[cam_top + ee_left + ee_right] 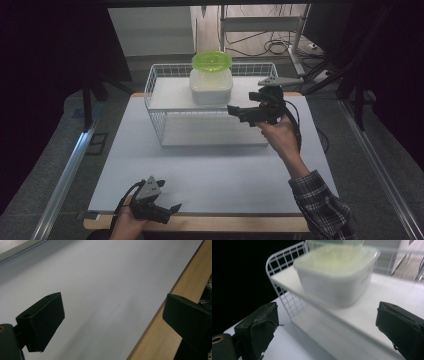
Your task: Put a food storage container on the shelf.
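We are holding our right claw [239,114] wide open and empty beside the white box [210,86] on the wire rack [157,102]; our left claw [169,210], also wide, is resting well apart from the rack.

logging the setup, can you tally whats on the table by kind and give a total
white wire rack: 1
white lidded container: 1
green bowl: 1
grippers: 2, the left gripper and the right gripper, both with jaws open and nothing between them
total: 5
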The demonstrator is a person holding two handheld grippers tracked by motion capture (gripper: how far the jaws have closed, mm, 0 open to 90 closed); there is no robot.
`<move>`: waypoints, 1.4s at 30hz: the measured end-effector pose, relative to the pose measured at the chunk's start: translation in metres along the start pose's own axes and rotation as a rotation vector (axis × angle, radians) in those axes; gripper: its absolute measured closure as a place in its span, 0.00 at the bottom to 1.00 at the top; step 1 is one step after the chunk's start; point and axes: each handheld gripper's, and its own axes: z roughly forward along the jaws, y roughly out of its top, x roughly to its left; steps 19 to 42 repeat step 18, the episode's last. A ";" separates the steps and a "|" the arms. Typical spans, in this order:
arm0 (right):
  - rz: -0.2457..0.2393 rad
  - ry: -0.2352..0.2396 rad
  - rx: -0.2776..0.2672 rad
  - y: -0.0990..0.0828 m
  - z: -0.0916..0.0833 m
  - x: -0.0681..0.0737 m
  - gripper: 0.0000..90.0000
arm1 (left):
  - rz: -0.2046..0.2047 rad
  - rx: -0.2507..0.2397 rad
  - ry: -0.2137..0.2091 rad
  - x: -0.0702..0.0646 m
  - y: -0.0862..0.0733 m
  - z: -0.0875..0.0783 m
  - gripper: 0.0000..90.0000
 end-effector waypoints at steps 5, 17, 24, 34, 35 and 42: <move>0.006 0.018 0.026 -0.039 -0.005 0.002 0.05 | 0.002 0.004 -0.001 0.000 0.000 0.000 0.04; 0.019 -0.035 0.191 -0.173 -0.001 0.000 0.04 | 0.009 0.010 -0.008 -0.002 0.001 0.001 0.04; 0.020 -0.036 0.213 -0.179 0.001 0.000 0.04 | 0.010 0.009 -0.009 -0.002 0.001 0.001 0.04; 0.020 -0.036 0.213 -0.179 0.001 0.000 0.04 | 0.010 0.009 -0.009 -0.002 0.001 0.001 0.04; 0.020 -0.036 0.213 -0.179 0.001 0.000 0.04 | 0.010 0.009 -0.009 -0.002 0.001 0.001 0.04; 0.020 -0.036 0.213 -0.179 0.001 0.000 0.04 | 0.010 0.009 -0.009 -0.002 0.001 0.001 0.04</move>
